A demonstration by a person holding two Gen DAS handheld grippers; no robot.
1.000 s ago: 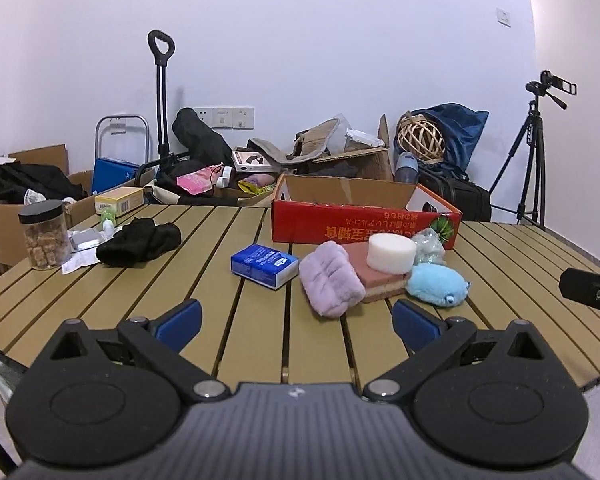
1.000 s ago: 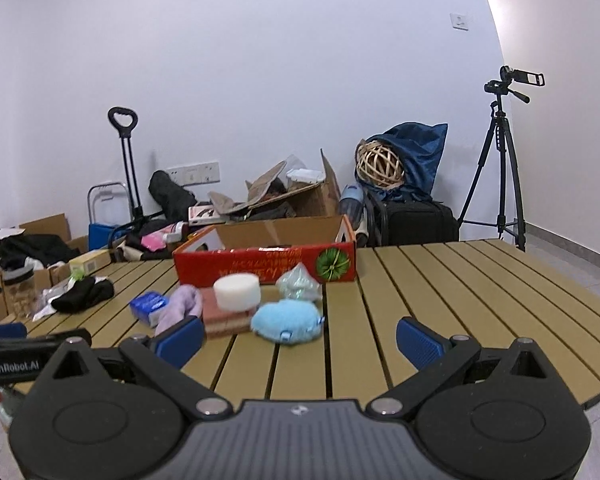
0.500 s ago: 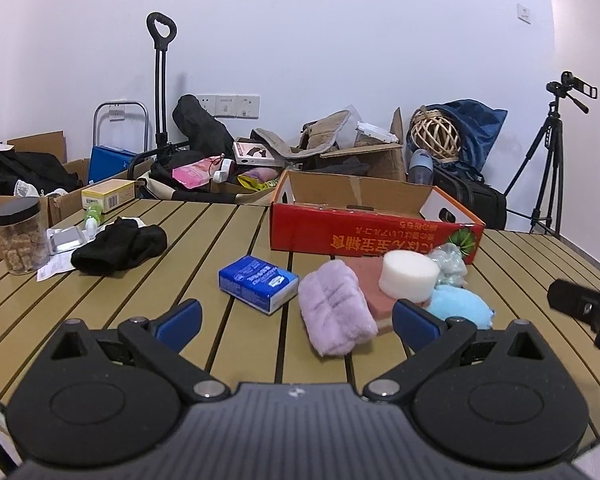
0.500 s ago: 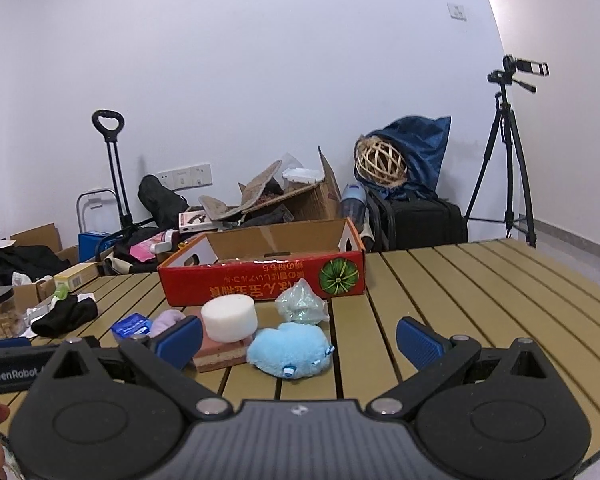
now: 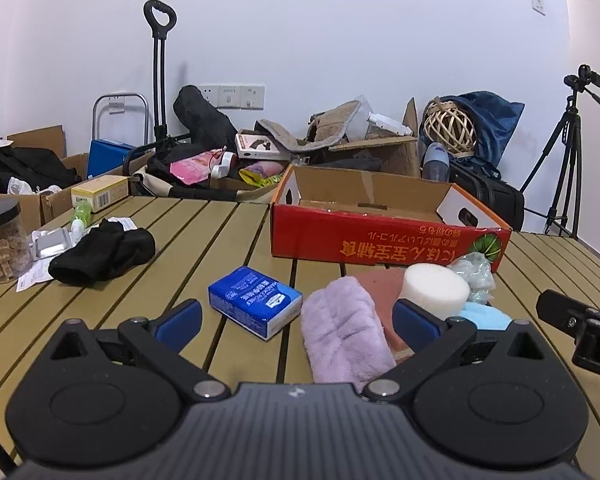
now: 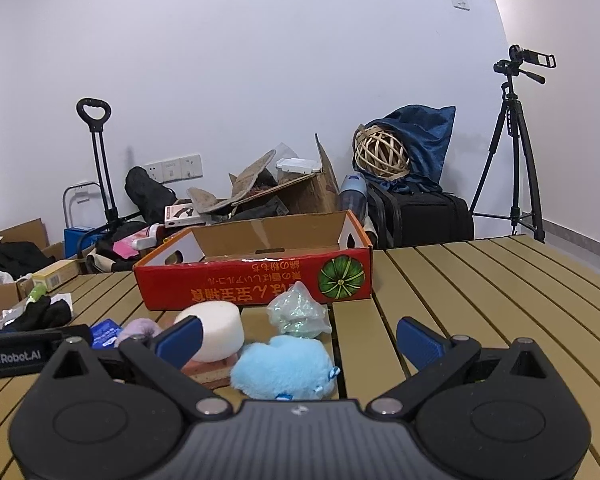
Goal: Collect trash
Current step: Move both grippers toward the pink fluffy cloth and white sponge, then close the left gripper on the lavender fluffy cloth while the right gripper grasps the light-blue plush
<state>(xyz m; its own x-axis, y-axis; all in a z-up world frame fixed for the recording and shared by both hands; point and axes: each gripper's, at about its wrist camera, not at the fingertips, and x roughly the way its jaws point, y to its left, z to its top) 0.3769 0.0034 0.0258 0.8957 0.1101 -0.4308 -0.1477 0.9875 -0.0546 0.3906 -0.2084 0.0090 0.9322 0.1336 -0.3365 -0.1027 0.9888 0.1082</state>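
A red cardboard box (image 5: 384, 236) (image 6: 256, 276) stands open-topped on the slatted table. In front of it lie a blue tissue pack (image 5: 254, 300), a lilac towel (image 5: 346, 336), a white foam disc (image 5: 436, 290) (image 6: 216, 326) on a pink sponge, a crumpled clear plastic bag (image 6: 298, 312) (image 5: 474, 270) and a light blue plush (image 6: 282, 366). My left gripper (image 5: 298, 320) hovers open just before the tissue pack and towel. My right gripper (image 6: 298, 334) is open above the plush, holding nothing.
At the table's left are a black cloth (image 5: 102, 254), a jar (image 5: 2, 240), a small green bottle (image 5: 80, 214) and a yellow box (image 5: 100, 192). Behind the table stand cluttered boxes, a hand trolley (image 5: 158, 68), a black case and a tripod (image 6: 516, 152).
Both grippers have moved forward and lower toward the items in front of the red box, which look larger now. Both stay open.
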